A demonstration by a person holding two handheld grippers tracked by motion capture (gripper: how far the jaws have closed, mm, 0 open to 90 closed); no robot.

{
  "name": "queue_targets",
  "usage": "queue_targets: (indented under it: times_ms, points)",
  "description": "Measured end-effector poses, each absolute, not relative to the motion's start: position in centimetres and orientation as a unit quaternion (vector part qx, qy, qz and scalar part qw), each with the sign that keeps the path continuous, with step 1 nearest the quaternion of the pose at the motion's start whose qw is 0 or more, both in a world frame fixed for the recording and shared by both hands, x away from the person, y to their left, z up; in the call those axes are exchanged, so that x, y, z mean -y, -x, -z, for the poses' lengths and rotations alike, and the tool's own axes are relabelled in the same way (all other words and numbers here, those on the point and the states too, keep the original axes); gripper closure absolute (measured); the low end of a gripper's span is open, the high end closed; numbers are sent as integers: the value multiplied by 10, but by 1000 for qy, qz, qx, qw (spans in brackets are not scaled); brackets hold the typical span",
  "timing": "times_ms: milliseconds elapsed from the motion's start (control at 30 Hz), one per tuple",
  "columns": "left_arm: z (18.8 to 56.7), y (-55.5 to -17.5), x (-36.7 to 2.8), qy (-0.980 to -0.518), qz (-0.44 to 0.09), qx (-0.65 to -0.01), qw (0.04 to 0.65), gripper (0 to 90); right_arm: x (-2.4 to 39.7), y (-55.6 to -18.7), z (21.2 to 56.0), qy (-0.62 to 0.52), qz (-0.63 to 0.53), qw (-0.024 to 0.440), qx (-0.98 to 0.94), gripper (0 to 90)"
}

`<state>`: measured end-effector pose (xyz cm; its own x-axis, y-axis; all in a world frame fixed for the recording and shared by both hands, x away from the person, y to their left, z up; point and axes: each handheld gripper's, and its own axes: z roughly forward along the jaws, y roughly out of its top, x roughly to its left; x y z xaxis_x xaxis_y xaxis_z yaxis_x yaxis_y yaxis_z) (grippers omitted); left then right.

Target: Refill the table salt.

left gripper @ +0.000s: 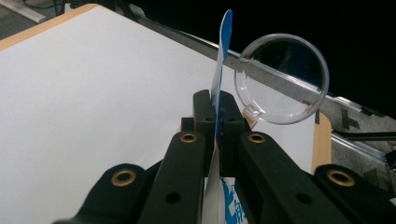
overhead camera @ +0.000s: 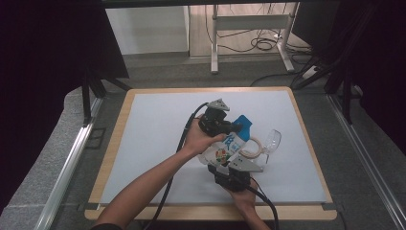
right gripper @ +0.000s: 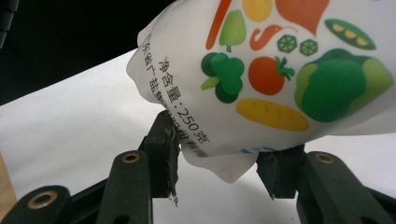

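Left tongs [left gripper: 218, 122] pinching pouch [right gripper: 280, 70] top edge; right tongs [right gripper: 218, 161] gripping its bottom; glass [left gripper: 281, 78] apparently just beyond, above counter [overhead camera: 158, 134].

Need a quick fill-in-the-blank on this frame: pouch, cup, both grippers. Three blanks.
1. The left gripper is shut on the pouch's flat ____ top edge.
2. The right gripper grips the pouch at its ____ end, the one printed with vegetables.
3. In the high view, the clear cup lies on the white table to the ____ of the pouch.

Missing words: blue; bottom; right
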<state>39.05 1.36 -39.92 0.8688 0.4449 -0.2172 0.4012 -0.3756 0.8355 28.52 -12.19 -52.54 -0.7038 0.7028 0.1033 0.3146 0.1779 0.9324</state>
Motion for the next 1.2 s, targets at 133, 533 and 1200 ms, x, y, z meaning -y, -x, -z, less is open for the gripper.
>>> queue_targets:
  times_ms: [133,533,1200]
  points:
    - [400,-390,-12,-832,-29,-252,494,900,123,-285,526,-342,-543,178,-746,541]
    - [398,-394,-5,-838,-37,-258,480,900,124,-286,523,-346,-552,173,-739,543]
    - [394,-397,12,-854,-47,-254,452,900,127,-289,520,-364,-565,156,-724,547]
